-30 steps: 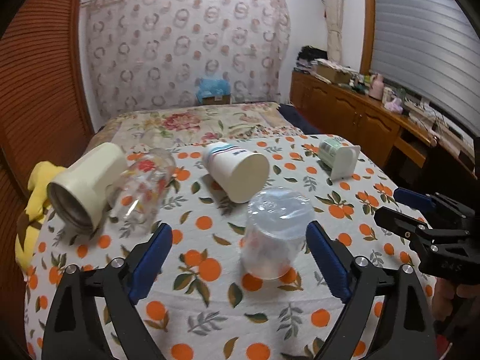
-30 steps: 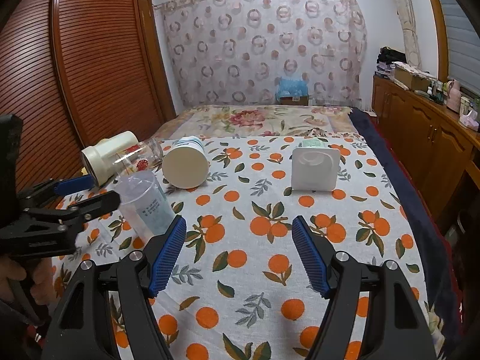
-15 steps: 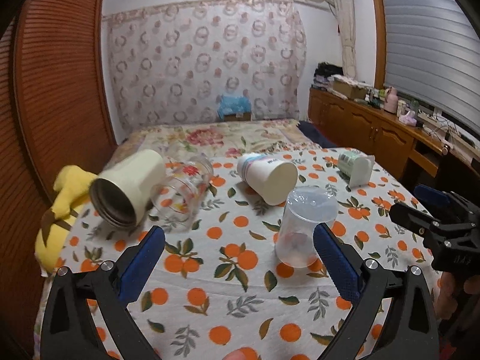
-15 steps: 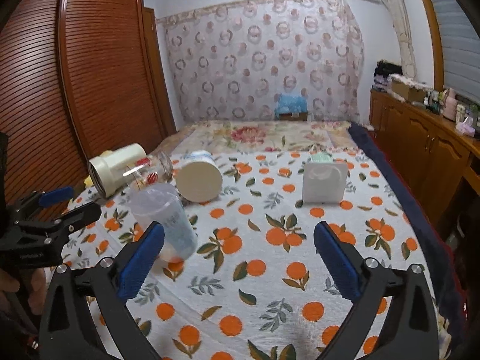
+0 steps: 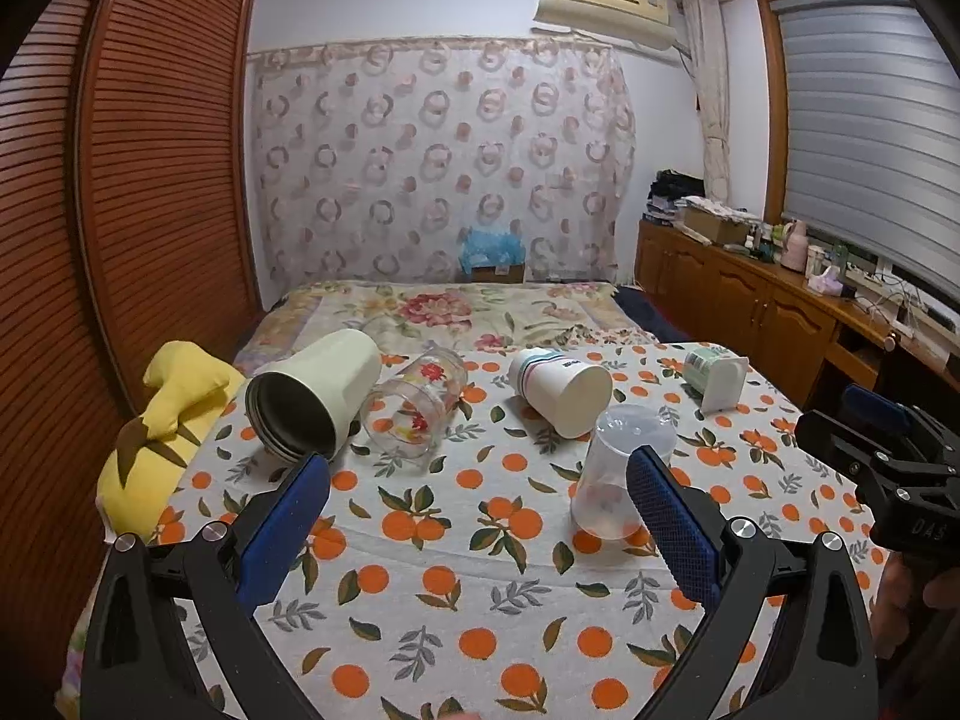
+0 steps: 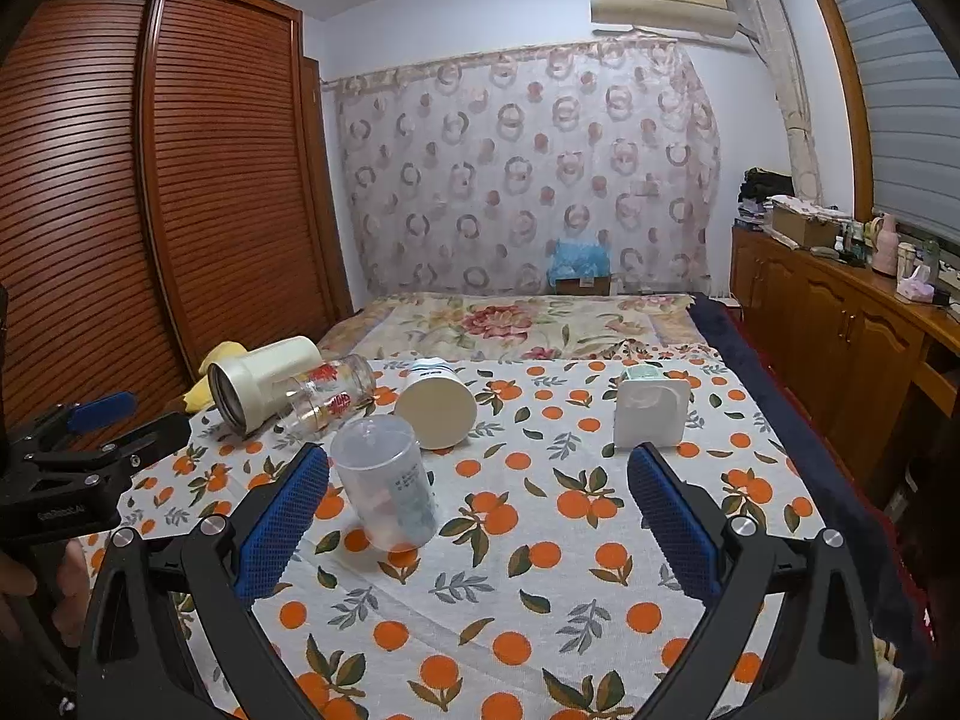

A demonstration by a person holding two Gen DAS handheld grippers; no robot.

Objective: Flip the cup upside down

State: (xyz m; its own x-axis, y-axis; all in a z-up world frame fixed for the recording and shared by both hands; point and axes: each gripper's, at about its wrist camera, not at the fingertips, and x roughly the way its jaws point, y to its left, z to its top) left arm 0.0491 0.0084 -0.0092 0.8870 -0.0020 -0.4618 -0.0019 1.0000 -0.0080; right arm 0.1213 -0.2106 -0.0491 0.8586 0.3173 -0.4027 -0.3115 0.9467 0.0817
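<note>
Clear cup (image 5: 621,474) before paper cup (image 5: 561,382), seemingly inverted

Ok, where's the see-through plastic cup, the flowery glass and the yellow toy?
Clear plastic cup (image 6: 384,489), right wrist view, middle of its side.
Flowery glass (image 5: 417,411), left wrist view, its side.
Yellow toy (image 5: 165,414), left wrist view, its body.

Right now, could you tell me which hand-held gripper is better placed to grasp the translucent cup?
Right, probably. The translucent cup sits inside the open span of the right hand-held gripper, near its left finger. For the left hand-held gripper it is partly behind the right finger, so off line. Both are open.
</note>
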